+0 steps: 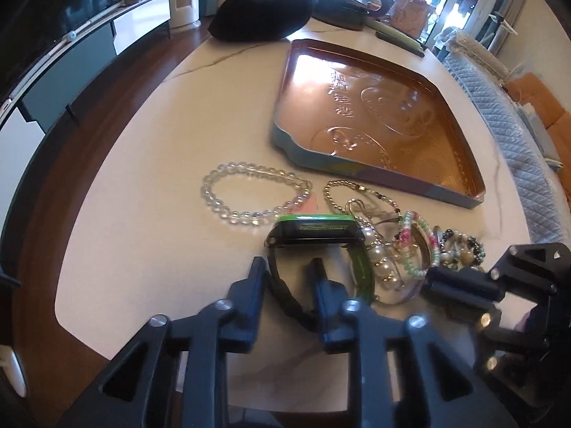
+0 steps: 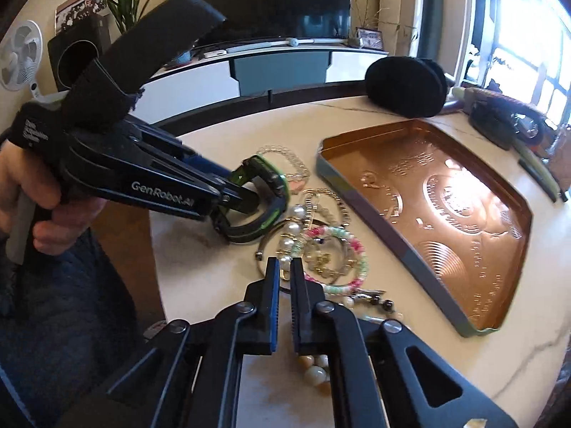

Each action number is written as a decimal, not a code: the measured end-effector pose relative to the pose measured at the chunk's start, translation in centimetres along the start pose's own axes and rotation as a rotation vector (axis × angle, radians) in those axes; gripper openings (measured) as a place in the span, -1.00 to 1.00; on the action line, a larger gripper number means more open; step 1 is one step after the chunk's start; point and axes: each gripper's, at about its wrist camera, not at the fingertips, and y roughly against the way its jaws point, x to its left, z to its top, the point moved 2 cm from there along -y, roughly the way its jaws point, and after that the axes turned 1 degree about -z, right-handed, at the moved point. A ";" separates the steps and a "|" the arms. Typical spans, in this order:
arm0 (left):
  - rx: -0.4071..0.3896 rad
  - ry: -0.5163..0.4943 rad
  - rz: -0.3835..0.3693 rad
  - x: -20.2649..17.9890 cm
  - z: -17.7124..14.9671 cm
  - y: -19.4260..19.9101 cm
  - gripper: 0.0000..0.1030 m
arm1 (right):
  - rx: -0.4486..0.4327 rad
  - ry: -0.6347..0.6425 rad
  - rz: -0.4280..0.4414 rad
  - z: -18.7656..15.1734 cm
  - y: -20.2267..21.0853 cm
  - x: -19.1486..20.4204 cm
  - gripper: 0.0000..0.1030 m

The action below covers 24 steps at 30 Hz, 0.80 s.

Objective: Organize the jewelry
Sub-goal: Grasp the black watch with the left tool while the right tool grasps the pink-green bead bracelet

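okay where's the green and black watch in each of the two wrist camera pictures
Left wrist view: the watch sits low centre, its strap between the left tongs.
Right wrist view: it lies left of centre, with the left tongs closed on its strap.
Shared landmark: the copper tray, beyond the watch in the left view, to its right in the right view.

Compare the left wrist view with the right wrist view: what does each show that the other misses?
Left wrist only: the clear bead bracelet whole, lying apart from the heap.

Right wrist only: the hand holding the left gripper, whose fingers close on the green-and-black watch, a fan, and the right gripper nearly shut over the heap.

Both: the copper tray, empty, the black hat and the tangled bracelet heap.
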 end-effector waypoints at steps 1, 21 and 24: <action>0.001 -0.007 0.008 -0.2 0.0 0.0 -0.51 | -0.007 -0.005 0.000 0.0 0.2 -0.1 -0.90; 0.000 0.053 -0.051 0.4 -0.1 0.0 -0.36 | -0.033 -0.018 0.007 0.8 -0.9 -1.5 -0.19; -0.004 0.035 -0.047 -0.1 -0.1 0.0 -0.17 | 0.001 0.016 -0.036 0.7 -1.9 -1.8 -0.42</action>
